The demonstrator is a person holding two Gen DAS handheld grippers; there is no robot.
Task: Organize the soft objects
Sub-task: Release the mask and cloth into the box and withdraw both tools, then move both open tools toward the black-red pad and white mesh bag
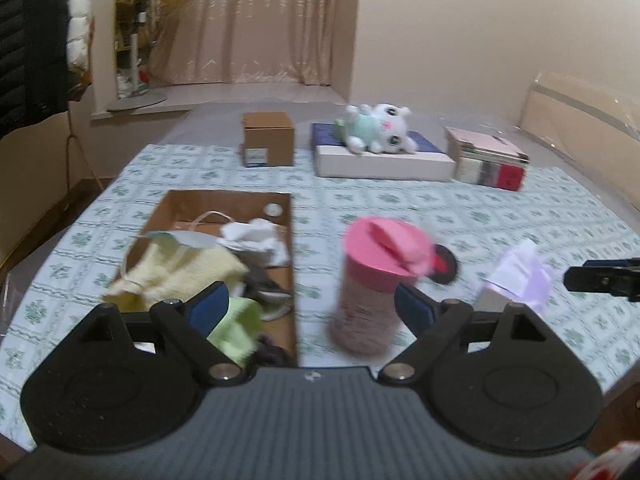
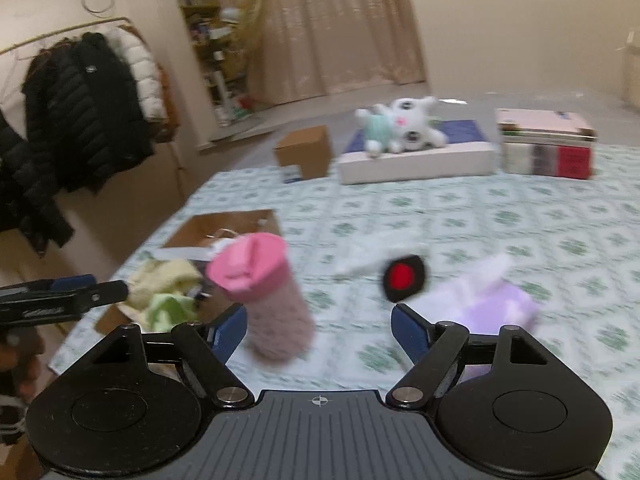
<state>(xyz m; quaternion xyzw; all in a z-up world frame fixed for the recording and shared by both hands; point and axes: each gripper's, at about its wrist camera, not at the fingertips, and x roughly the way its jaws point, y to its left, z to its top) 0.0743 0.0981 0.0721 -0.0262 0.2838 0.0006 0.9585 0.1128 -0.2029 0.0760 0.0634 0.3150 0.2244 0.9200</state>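
Observation:
A brown cardboard box (image 1: 188,208) lies on the bed at the left and holds a yellow cloth (image 1: 188,270), white cloths (image 1: 256,238) and a green cloth (image 1: 236,328); the box also shows in the right wrist view (image 2: 224,226). A white plush toy (image 1: 378,128) lies on a flat box at the far side, and it also shows in the right wrist view (image 2: 402,126). My left gripper (image 1: 312,300) is open and empty above the box's right edge. My right gripper (image 2: 318,326) is open and empty near a pink-lidded bottle (image 2: 268,296).
The pink bottle (image 1: 374,284) stands beside the box. A lilac tissue pack (image 2: 492,304) and a black-and-red disc (image 2: 404,278) lie to its right. A small carton (image 1: 268,140), a flat box (image 1: 384,164) and stacked books (image 1: 490,160) line the far side. Jackets (image 2: 80,120) hang at left.

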